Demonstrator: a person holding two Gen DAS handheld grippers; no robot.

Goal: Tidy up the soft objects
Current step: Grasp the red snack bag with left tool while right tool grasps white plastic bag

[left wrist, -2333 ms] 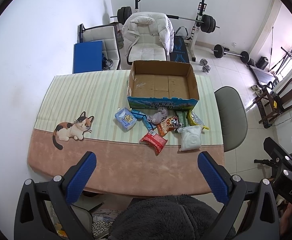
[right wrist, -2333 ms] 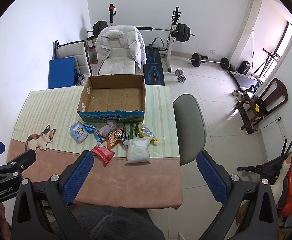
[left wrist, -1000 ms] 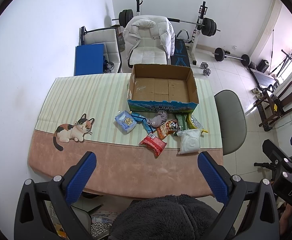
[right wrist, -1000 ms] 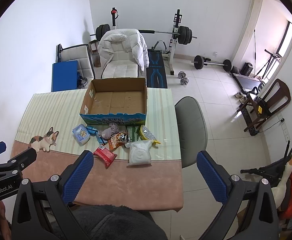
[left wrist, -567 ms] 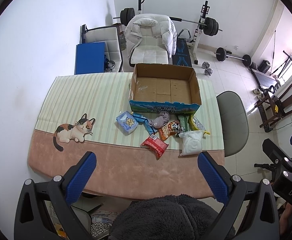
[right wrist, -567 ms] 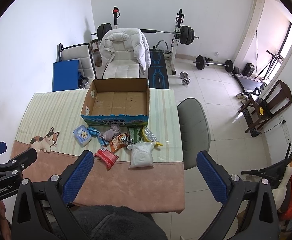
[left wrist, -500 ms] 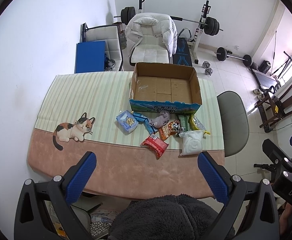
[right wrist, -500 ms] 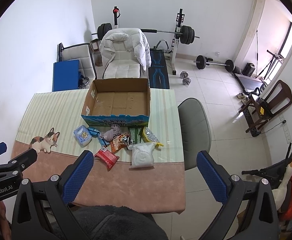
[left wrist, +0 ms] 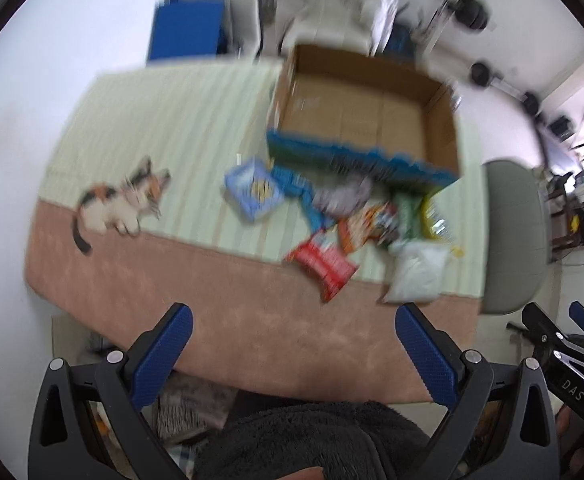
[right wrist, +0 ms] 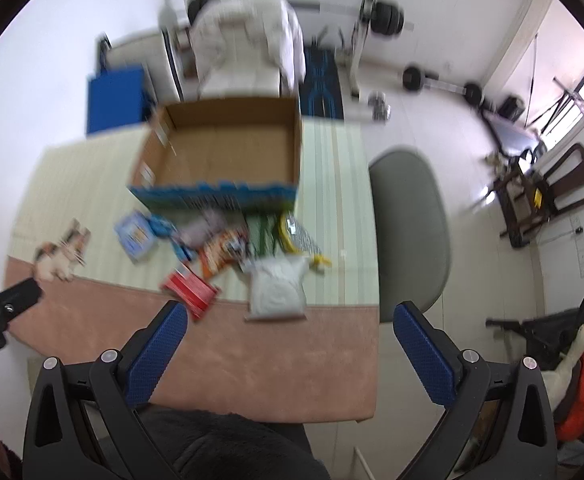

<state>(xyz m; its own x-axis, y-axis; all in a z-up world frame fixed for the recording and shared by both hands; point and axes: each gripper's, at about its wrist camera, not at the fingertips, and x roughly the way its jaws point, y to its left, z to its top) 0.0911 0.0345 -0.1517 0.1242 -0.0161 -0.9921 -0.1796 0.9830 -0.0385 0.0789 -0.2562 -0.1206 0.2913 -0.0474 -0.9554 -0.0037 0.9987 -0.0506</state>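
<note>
Approach step — bring one tool down on a single packet at the pile's near edge, pinch it mid-body, not the corner. Left tool [left wrist: 292, 338] and right tool [right wrist: 287, 326] both spread wide, empty. Snack pile [right wrist: 227, 252] sits on the table [right wrist: 271, 352] just before the empty cardboard box [right wrist: 227, 152], well ahead of both tools — frames blurred.

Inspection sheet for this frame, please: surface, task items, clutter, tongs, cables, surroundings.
Surface: table with a striped green and pink cloth and a cat print.
Job's things: cardboard box open, nothing seen inside; packets in a loose pile in front of it, among them a white bag, red packet, orange packet and light blue packet.
Clutter: nothing seen.
Tongs: left tongs and right tongs open, holding nothing, above the near table edge.
Cables: nothing seen.
Surroundings: grey chair, white armchair, barbell rack; both views blurred.
</note>
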